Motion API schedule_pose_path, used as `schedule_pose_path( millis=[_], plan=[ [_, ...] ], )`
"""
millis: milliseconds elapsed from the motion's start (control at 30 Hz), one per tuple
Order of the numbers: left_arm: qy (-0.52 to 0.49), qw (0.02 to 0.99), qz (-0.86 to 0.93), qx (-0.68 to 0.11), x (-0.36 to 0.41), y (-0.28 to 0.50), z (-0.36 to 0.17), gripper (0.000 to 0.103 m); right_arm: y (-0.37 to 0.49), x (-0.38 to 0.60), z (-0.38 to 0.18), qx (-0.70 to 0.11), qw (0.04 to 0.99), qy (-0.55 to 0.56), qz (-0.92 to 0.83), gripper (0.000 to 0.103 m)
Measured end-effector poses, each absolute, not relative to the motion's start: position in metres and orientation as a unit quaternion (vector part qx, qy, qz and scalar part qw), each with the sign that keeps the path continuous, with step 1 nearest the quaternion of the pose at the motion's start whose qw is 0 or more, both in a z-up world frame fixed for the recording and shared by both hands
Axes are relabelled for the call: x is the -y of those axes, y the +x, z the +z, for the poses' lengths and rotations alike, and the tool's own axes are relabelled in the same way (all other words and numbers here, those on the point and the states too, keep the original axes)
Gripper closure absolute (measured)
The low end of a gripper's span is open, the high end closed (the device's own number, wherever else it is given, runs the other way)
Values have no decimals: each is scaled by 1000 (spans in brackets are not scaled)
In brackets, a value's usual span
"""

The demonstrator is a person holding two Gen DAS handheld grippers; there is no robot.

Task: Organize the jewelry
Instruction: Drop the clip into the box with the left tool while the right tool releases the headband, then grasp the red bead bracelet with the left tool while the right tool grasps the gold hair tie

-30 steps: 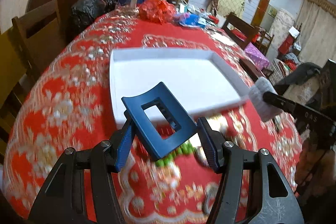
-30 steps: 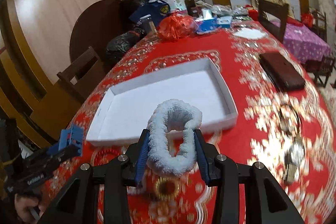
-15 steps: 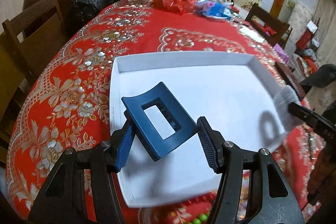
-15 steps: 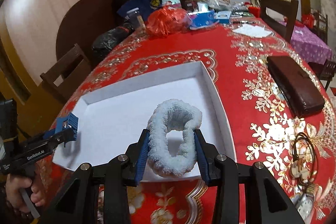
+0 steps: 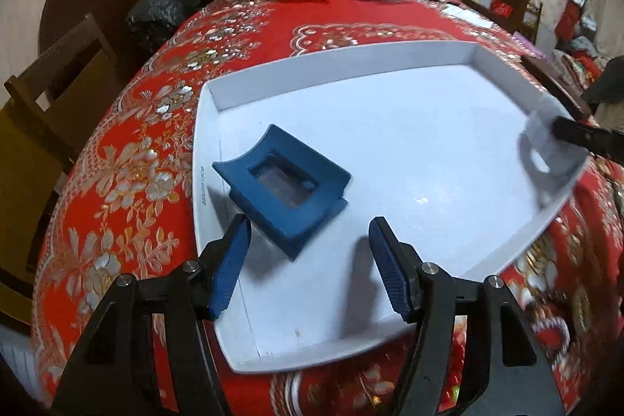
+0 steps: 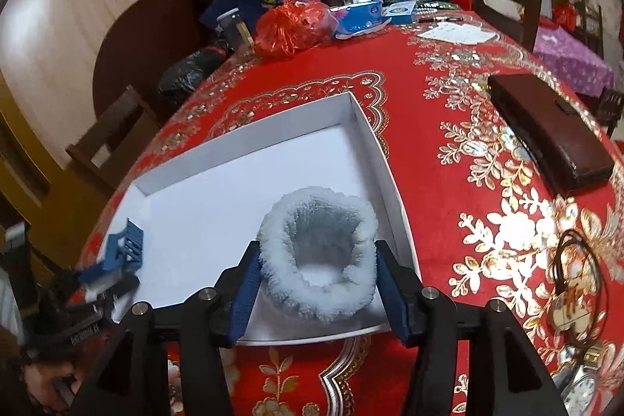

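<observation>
Your left gripper [image 5: 310,260] stands released, its jaws having just eased wider; the blue hair claw clip [image 5: 282,192] lies flat on the floor of the white tray [image 5: 351,65], just ahead of the left finger and free of both pads. Your right gripper [image 6: 318,293] has just been opening too, and the fluffy white scrunchie [image 6: 318,252] sits between its blue pads [image 6: 243,293], resting on the tray floor near the right wall; you cannot tell whether the pads still press it. The tray sits on a red floral tablecloth [image 6: 448,104], with a dark brown case [image 6: 550,131] well to the right of that claw.
</observation>
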State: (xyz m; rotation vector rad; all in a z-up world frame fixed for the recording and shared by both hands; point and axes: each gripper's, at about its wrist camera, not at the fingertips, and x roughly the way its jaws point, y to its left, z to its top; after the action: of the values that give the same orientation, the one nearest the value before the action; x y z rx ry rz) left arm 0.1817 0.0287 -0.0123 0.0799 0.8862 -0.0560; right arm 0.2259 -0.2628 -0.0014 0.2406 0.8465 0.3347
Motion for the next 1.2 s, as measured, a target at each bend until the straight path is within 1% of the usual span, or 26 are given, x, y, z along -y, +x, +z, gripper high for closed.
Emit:
schedule_pose_path(
  millis=[267, 367, 433, 467, 600, 733, 800, 867, 1000, 1200],
  plan=[
    [40, 901, -24, -431, -30, 178, -12, 40, 219, 263, 0, -408, 888, 128, 168, 48],
    [39, 898, -23, -439, -31, 178, -4, 40, 207, 269, 16, -380, 901, 135, 160, 47],
    [35, 906, -14, -422, -34, 171, 8, 40, 198, 272, 30, -361, 908, 137, 164, 39],
    [30, 909, -16, -414, -36, 167, 14, 39, 193, 273, 36, -354, 911, 137, 164, 37],
    [13, 919, -25, -393, -46, 136, 37, 38, 161, 274, 56, -340, 920, 125, 152, 37],
    [2, 919, -61, -390, -45, 91, 35, 37, 114, 266, 61, -357, 917, 103, 143, 37],
    [11, 914, -81, -398, -40, 73, 25, 37, 95, 261, 56, -377, 913, 91, 126, 37],
    [19, 907, -91, -411, -36, 64, 11, 37, 78, 258, 42, -410, 899, 104, 114, 37],
    [5, 897, -89, -432, -39, 60, -7, 37, 62, 250, 6, -474, 871, 101, 80, 37],
    [1, 897, -94, -432, -38, 73, -12, 37, 64, 247, -9, -491, 864, 75, 80, 37]
  ],
)
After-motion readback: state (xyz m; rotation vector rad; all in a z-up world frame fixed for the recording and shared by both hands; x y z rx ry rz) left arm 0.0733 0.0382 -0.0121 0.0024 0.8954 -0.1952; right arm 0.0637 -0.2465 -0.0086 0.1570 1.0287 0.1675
